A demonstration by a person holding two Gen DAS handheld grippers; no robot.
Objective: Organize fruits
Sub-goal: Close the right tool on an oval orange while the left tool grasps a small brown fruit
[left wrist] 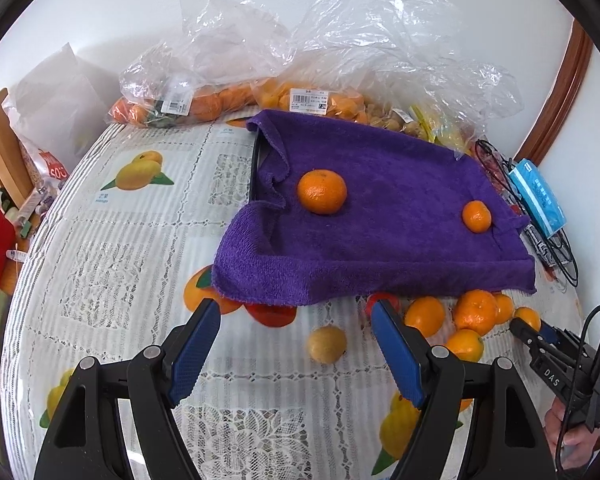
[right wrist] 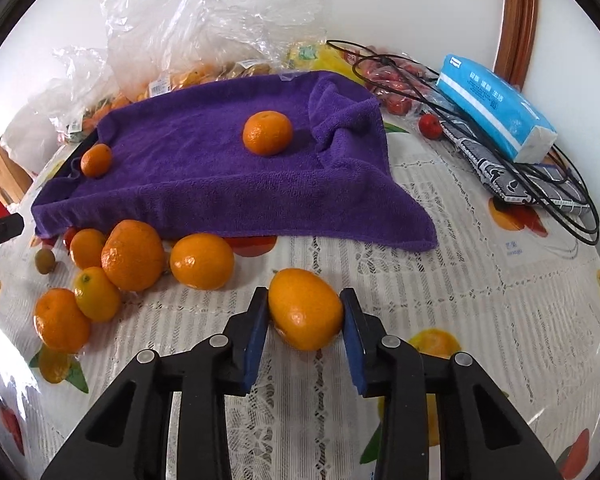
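Orange fruit (right wrist: 305, 310), purple towel (right wrist: 204, 176), fruit-printed, seemingly lace-patterned tablecloth (right wrist: 440, 280).

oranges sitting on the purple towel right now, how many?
2. A larger orange lies near the middle of the purple towel; a smaller orange lies at its left edge, as the right wrist view shows. None seem hidden.

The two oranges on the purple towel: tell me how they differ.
The larger orange sits near the middle of the purple towel; the smaller orange lies at the towel's edge. The larger looks broad and slightly flattened, the smaller rounder. Both are bright orange, unpeeled and untouched by either gripper.
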